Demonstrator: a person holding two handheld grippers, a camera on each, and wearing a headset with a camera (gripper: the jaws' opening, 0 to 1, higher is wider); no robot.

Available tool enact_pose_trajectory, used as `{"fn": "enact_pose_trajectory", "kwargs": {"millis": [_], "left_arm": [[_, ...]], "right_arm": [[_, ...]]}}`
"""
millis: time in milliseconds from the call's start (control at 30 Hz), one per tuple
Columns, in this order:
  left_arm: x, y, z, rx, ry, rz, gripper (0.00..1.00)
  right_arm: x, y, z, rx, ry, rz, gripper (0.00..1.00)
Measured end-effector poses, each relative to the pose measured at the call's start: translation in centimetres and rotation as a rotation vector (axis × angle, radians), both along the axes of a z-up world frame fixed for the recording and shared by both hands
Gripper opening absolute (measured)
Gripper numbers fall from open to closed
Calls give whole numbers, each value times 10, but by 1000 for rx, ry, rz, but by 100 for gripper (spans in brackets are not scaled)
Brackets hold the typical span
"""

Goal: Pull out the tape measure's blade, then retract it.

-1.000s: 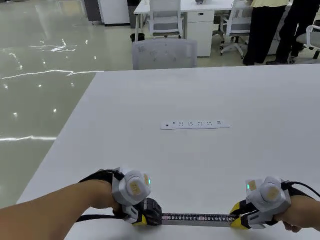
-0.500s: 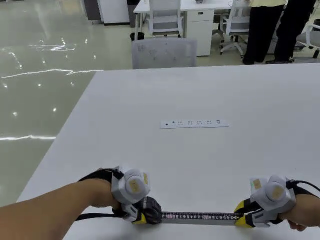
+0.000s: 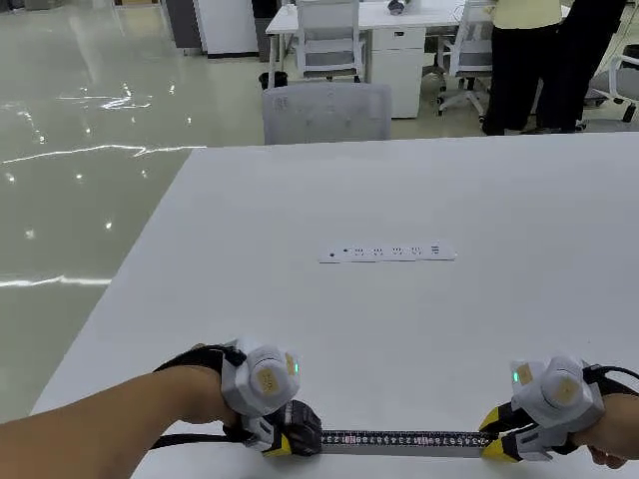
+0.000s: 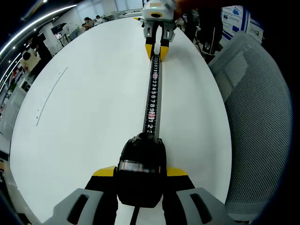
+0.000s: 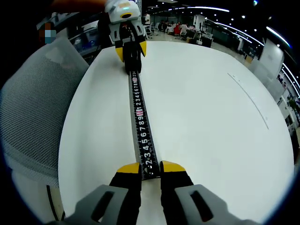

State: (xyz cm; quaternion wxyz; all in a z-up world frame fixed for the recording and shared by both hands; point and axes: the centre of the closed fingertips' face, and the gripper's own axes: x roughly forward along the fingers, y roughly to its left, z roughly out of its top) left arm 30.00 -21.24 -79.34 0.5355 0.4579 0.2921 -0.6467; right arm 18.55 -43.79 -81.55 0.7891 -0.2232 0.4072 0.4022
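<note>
I am looking down at a big white table (image 3: 399, 200). It is flat and plain. In the middle of it lies a long white power strip (image 3: 389, 253), well away from my grippers. A grey chair (image 3: 326, 112) is pushed up to the far edge of the table. To the left of the table is a shiny floor (image 3: 90, 150) with lights shining on it. Far back there is a white desk (image 3: 397, 50) with drawers and an office chair (image 3: 329, 35) beside it. Two people (image 3: 524, 60) in dark trousers stand at the far right. In the left gripper view I see a grey mesh chair (image 4: 262, 117) next to the near side of the table.

The tape measure is at the near edge of the table. Its black case (image 3: 303, 429) is on the left. The left gripper (image 4: 140, 172) has its two yellow tips pressed on the sides of the case and grips it tight. The blade (image 5: 139, 117) comes out of the case and runs in a straight line to the right, low over the table. I cannot tell if it touches the table. The numbers on it face up. The right gripper (image 5: 150, 168) pinches the end of the blade between its yellow tips. The two grippers are well apart, with the pulled-out blade between them.
</note>
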Motion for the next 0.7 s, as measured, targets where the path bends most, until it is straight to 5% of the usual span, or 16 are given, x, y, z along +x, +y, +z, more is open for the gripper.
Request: {"fn": "enact_pose_trajectory", "kwargs": {"millis": [700], "left_arm": [[0,-1,1,-2,-1,3,33]], "right_arm": [[0,-2,1,-4,4,-5,13]]}}
